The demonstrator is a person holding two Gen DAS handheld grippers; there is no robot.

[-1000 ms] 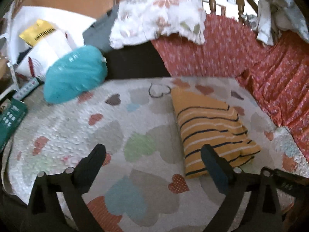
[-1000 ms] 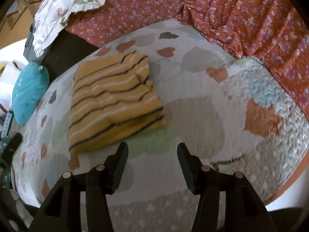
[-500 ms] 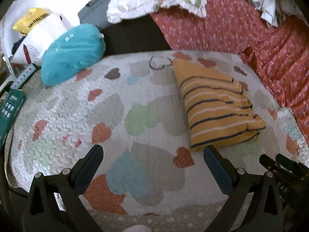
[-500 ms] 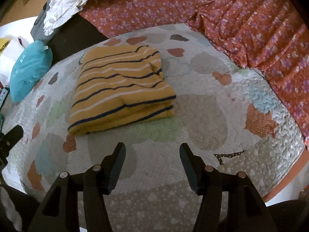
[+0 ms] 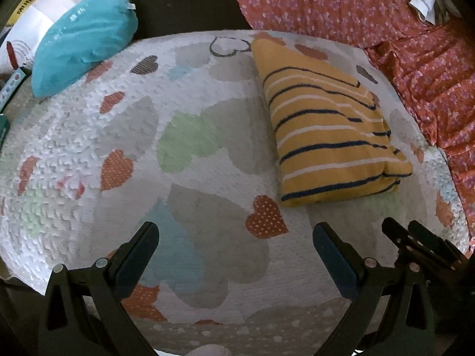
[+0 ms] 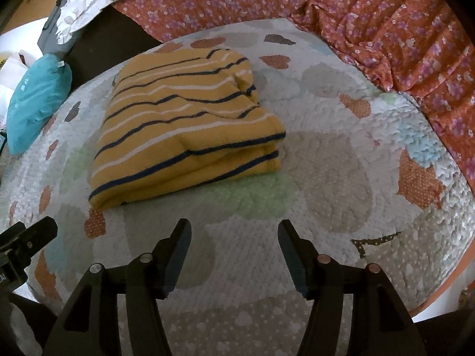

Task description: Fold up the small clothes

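Heart-patterned quilt point(image 5: 190, 136) covers the bed, with a red floral sheet point(image 6: 386, 29) behind. At one o'clock from the left gripper point(image 5: 234, 237) lies the folded striped yellow top point(image 5: 329, 136). Both the left and the right gripper point(image 6: 234, 234) gape, holding nothing.

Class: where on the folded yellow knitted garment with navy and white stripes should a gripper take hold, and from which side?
Probably the thick folded edge of the yellow striped knitted garment nearest the open right gripper. Come from the near side; the stacked layers end there, facing it.
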